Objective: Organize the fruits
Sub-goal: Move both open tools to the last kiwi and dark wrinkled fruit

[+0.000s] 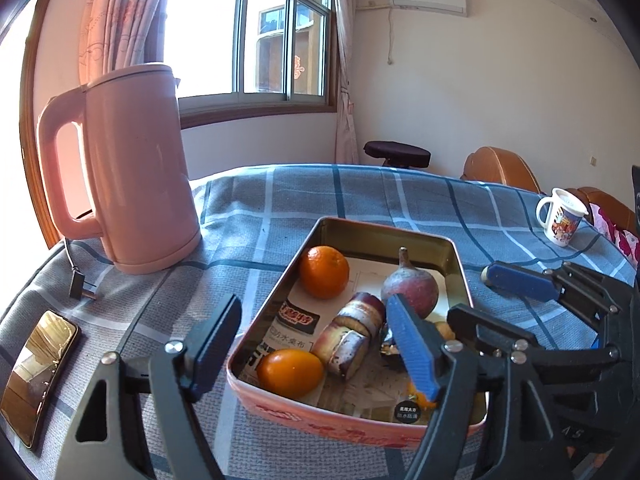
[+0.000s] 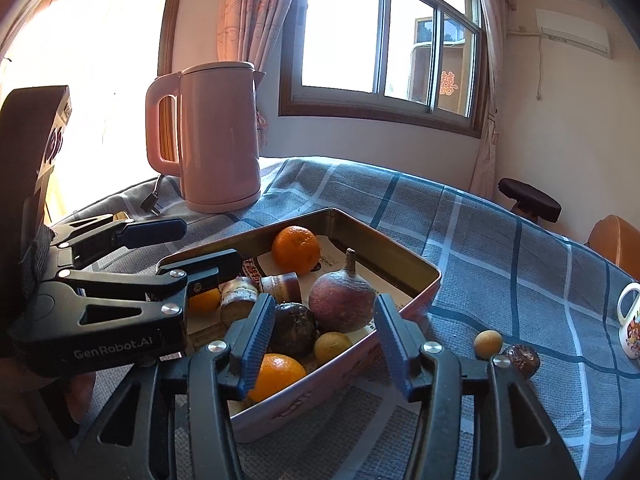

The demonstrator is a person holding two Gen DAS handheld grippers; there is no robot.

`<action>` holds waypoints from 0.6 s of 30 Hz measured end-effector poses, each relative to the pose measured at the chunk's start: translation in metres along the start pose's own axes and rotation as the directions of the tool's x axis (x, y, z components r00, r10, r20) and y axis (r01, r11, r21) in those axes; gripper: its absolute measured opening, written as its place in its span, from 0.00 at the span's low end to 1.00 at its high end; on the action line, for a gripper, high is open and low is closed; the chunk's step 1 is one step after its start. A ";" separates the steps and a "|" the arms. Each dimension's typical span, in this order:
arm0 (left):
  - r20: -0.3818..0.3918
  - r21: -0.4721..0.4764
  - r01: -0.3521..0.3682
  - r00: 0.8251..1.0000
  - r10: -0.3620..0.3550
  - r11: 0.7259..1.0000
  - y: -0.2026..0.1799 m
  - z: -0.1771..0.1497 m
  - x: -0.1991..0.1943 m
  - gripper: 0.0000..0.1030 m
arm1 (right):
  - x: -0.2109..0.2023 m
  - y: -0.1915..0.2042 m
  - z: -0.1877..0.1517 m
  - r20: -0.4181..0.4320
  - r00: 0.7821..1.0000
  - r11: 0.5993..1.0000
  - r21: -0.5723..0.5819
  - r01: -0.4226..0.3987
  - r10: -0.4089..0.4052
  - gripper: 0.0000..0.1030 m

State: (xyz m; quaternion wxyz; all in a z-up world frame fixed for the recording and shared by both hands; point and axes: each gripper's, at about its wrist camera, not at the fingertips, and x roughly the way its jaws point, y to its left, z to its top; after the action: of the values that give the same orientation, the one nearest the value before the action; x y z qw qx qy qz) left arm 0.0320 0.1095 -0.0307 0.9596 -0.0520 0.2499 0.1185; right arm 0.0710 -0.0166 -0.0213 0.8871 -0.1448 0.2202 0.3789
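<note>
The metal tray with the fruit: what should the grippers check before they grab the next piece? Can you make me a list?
1. Left gripper empty, jaws apart: ok.
2. Right gripper empty, jaws apart: ok.
3. All fruit inside the rectangular metal tray: not ok. A small round yellowish fruit and a dark wrinkled round fruit lie on the blue checked tablecloth.
4. Room in the tray: ok, bare paper shows beside the round orange.
5. White printed mug clear of the loose fruit: ok.

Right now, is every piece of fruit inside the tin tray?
No, two small round fruits, a yellowish one and a dark one, lie on the tablecloth beside the tray.
</note>
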 end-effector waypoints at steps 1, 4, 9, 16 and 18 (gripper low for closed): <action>0.012 0.003 -0.002 1.000 0.002 1.000 -0.002 0.000 -0.003 0.77 | -0.002 -0.003 -0.001 0.001 1.000 0.999 -0.013 0.029 -0.029 0.54; 0.014 -0.010 0.037 0.999 -0.037 0.999 -0.007 -0.001 -0.004 0.77 | -0.010 -0.025 -0.005 -0.010 0.993 0.993 -0.026 0.118 -0.118 0.54; 0.013 0.005 0.079 0.997 -0.079 0.997 -0.030 0.000 -0.004 0.78 | -0.020 -0.098 -0.010 -0.074 0.971 0.964 0.125 0.236 -0.228 0.54; 0.030 0.071 0.094 0.995 -0.096 0.993 -0.062 0.007 -0.006 0.86 | -0.005 -0.132 -0.019 -0.142 0.966 0.953 0.186 0.239 -0.214 0.54; 0.032 0.081 0.079 0.996 -0.082 0.994 -0.065 0.010 -0.004 0.88 | 0.003 -0.124 -0.016 -0.141 0.970 0.965 0.145 0.219 -0.199 0.54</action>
State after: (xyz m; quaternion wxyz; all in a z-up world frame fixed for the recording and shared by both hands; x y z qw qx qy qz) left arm 0.0493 0.0472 -0.0175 0.9691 -0.0216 0.2353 0.0704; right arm 0.1592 -0.1047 -0.0251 0.9153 -0.1193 0.2885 0.2545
